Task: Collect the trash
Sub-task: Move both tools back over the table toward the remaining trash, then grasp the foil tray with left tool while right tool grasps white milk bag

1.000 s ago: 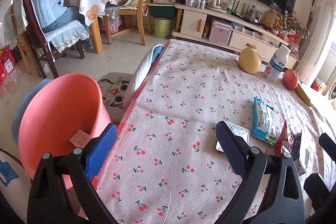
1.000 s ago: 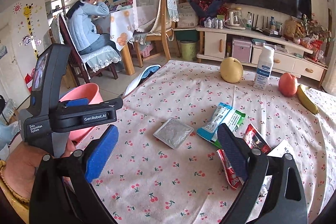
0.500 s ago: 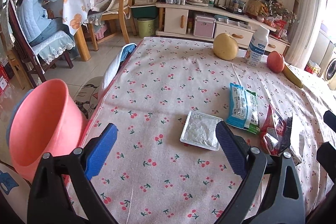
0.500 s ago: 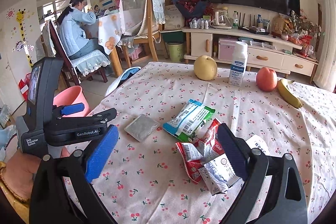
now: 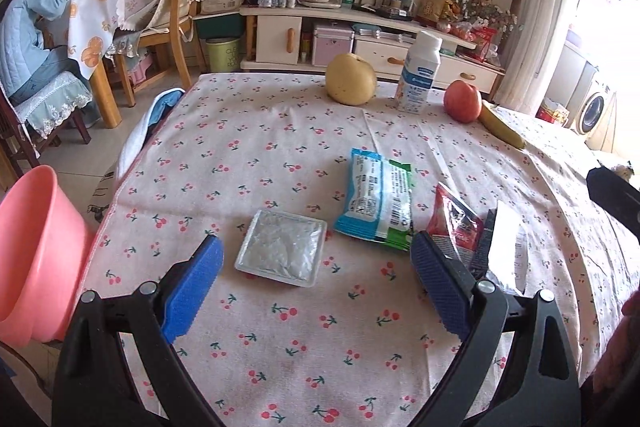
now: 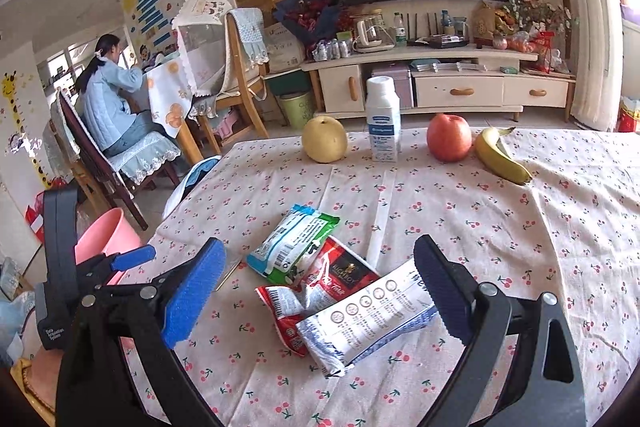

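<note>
Four pieces of trash lie on the cherry-print tablecloth (image 5: 280, 147). A silver foil packet (image 5: 282, 251) rests between and just beyond the blue pads of my open left gripper (image 5: 316, 277). A blue-green wrapper (image 5: 378, 201) lies right of it, also seen as the blue-green wrapper (image 6: 292, 245). A red wrapper (image 6: 320, 287) and a white-blue wrapper (image 6: 368, 319) overlap, and my open right gripper (image 6: 320, 293) hangs over them with nothing held. The pink bin (image 5: 34, 255) stands off the table's left edge.
At the table's far side stand a yellow pear (image 6: 324, 139), a white bottle (image 6: 383, 119), a red apple (image 6: 449, 137) and a banana (image 6: 500, 157). A person (image 6: 108, 99) sits at another table far left. A TV cabinet (image 6: 440, 87) lines the back wall.
Both grippers swung right, away from the pink bin and toward the wrappers. The foil packet now sits between the left pads; the red and white wrappers now lie under the right gripper.
</note>
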Tool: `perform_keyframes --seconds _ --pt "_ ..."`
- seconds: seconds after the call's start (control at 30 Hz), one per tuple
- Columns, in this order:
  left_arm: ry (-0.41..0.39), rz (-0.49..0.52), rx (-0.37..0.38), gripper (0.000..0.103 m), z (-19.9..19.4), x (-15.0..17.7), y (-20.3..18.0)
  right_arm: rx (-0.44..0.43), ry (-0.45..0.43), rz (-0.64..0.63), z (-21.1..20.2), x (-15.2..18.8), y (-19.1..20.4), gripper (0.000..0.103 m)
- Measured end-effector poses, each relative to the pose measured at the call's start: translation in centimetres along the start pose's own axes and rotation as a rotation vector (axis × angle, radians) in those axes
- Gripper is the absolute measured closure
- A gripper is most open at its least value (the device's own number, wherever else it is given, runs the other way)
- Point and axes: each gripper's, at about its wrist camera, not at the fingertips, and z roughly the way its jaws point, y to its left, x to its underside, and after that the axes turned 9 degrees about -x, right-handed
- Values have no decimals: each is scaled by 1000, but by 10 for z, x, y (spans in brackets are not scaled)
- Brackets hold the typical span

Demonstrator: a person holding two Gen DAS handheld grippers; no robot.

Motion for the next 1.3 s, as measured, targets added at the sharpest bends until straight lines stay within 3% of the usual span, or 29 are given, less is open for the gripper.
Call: perform_keyframes --seconds 0.17,0.4,0.8,1.03,1.3 --pt "11 30 70 8 7 -1 -14 38 9 129 -3 -7 -42 9" --pt "53 61 -10 8 27 0 -9 16 80 242 7 1 -75 9" --pt "154 57 -44 8 67 3 4 -45 135 175 30 -1 -60 9" --pt "188 71 -76 8 81 5 10 -34 162 143 47 -2 -58 9" --pt "187 101 -81 26 84 6 4 -25 232 90 78 0 -51 9"
